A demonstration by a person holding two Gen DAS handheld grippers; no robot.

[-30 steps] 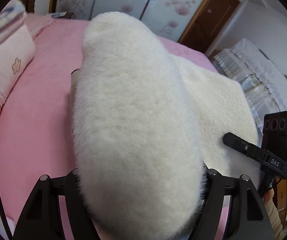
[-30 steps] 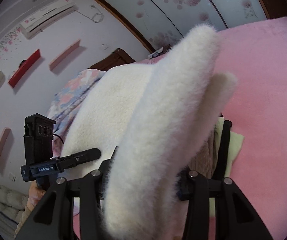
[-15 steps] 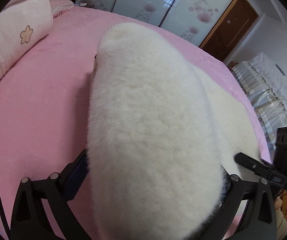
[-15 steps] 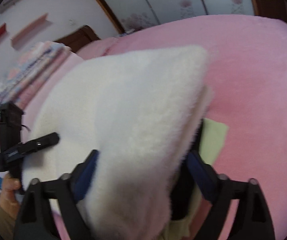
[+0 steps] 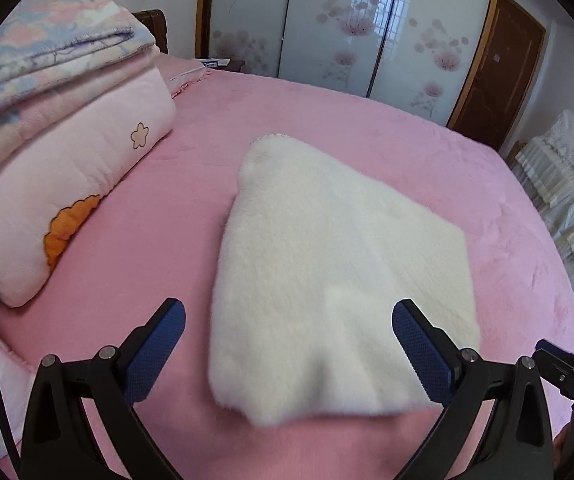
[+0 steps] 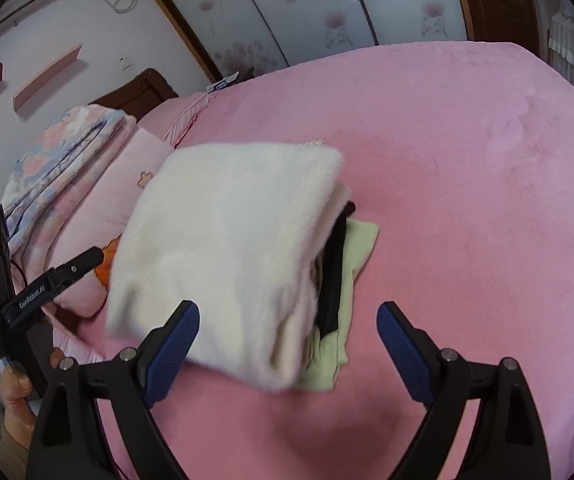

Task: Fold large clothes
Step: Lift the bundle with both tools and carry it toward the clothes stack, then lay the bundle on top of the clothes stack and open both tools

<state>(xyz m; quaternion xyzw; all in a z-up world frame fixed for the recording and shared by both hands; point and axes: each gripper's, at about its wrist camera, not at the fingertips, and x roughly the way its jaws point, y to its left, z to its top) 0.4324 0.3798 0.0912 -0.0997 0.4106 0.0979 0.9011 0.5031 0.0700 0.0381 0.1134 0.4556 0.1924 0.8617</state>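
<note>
Each camera rides just behind its own fingers, tilted down over the pink bed (image 5: 367,128) and close above it. The left one faces the wardrobe doors (image 5: 347,28); the right looks from the other side, toward the headboard. Both catch the folded white fleece (image 5: 327,272) (image 6: 223,240).

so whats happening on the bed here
A person with a gripper in each hand is folding clothes on a pink bed. The white fleece garment lies folded on top of a small pile that includes a black piece and a pale green piece. The left gripper and right gripper have just been opening and now stand open, with nothing pressed between their fingers.
</note>
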